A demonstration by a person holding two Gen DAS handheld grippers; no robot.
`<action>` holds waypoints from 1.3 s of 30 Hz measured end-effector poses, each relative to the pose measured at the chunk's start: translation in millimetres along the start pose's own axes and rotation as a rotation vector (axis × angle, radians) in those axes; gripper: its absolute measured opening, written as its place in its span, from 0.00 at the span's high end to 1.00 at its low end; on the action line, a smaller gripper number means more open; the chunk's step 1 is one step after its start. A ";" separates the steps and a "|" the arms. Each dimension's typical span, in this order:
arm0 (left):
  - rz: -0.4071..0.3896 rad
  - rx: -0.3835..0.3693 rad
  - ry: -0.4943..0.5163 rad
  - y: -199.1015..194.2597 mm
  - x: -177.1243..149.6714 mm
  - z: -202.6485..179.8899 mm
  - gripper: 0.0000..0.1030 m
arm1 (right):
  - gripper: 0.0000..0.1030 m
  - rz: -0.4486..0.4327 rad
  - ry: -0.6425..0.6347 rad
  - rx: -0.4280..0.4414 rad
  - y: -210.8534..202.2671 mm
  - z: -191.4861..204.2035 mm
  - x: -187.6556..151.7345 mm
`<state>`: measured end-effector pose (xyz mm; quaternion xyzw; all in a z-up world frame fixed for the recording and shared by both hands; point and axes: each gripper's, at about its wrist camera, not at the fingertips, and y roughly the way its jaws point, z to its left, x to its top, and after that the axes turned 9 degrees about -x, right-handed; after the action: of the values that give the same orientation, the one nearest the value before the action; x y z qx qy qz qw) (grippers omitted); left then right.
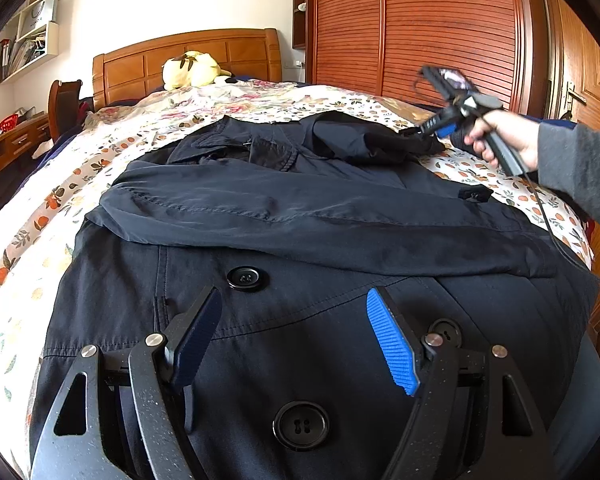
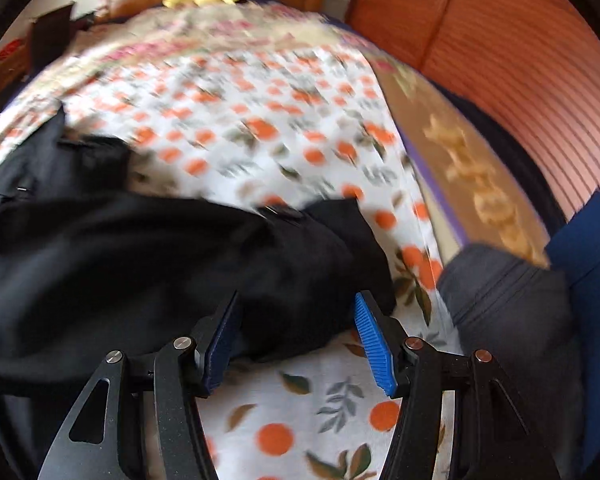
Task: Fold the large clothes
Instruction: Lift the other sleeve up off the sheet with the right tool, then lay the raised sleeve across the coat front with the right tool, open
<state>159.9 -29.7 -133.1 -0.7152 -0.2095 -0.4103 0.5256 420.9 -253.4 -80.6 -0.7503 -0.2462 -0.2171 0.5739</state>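
A large dark navy coat (image 1: 300, 248) with big black buttons (image 1: 245, 278) lies spread on the bed. One sleeve (image 1: 300, 212) is folded across its front. My left gripper (image 1: 294, 300) is open and empty just above the coat's lower front. My right gripper (image 2: 296, 306) is open, with its jaws on either side of the crumpled end of the other sleeve (image 2: 308, 256); I cannot tell if they touch it. In the left wrist view the right gripper (image 1: 410, 131) is at the coat's far right, held by a hand.
The bed has a white sheet printed with oranges (image 2: 260, 128). A yellow plush toy (image 1: 192, 70) lies by the wooden headboard (image 1: 188, 56). A wooden wardrobe (image 1: 420, 28) stands on the right. A desk and shelves (image 1: 12, 136) are on the left.
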 end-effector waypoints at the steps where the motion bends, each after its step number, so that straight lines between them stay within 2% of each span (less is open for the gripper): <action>1: 0.001 0.001 0.000 0.3 0.0 0.0 0.26 | 0.42 0.025 0.015 -0.004 10.7 -0.4 -0.3; 3: 0.003 0.002 0.000 0.5 0.0 0.1 0.26 | 0.47 0.059 0.034 0.033 27.9 1.0 -1.8; 5: 0.003 0.002 -0.001 0.7 0.1 0.3 0.26 | 0.71 0.040 0.030 0.076 30.6 7.1 -1.5; 6: 0.004 0.002 -0.002 0.8 0.0 0.2 0.26 | 0.76 0.029 0.016 0.079 29.3 11.3 -0.4; 7: 0.005 0.003 -0.002 0.9 0.3 0.1 0.26 | 0.87 0.019 -0.008 0.074 27.1 16.5 0.6; 8: 0.006 0.004 -0.001 0.9 0.4 -0.2 0.26 | 0.91 0.009 -0.027 0.074 26.3 20.0 2.9; 11: 0.003 0.008 0.002 0.3 0.2 -0.1 0.26 | 0.94 -0.074 -0.024 0.094 3.3 22.7 8.3; 17: -0.021 0.012 0.007 -7.9 -0.7 -1.9 0.26 | 0.94 -0.245 -0.072 0.156 -79.7 41.6 11.1; 25: -0.104 0.073 0.052 -40.9 -4.1 -9.7 0.26 | 0.94 -0.466 -0.202 0.277 -201.3 85.7 -21.5; 30: -0.129 0.114 0.070 -61.2 -8.5 -12.7 0.26 | 0.94 -0.534 -0.301 0.356 -249.7 120.2 -46.6; 33: -0.138 0.105 0.047 -73.7 -12.1 -10.4 0.26 | 0.94 -0.547 -0.335 0.411 -264.8 131.1 -57.9; 37: -0.124 0.079 -0.010 -86.5 -20.3 -4.5 0.26 | 0.94 -0.533 -0.368 0.498 -272.5 124.7 -76.7; 39: -0.116 0.073 -0.034 -90.5 -23.2 -2.1 0.26 | 0.90 -0.525 -0.379 0.512 -271.7 119.4 -86.3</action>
<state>79.7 4.0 -99.1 -0.6892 -0.2743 -0.4196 0.5232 190.3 -88.4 42.3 -0.5216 -0.5767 -0.1458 0.6116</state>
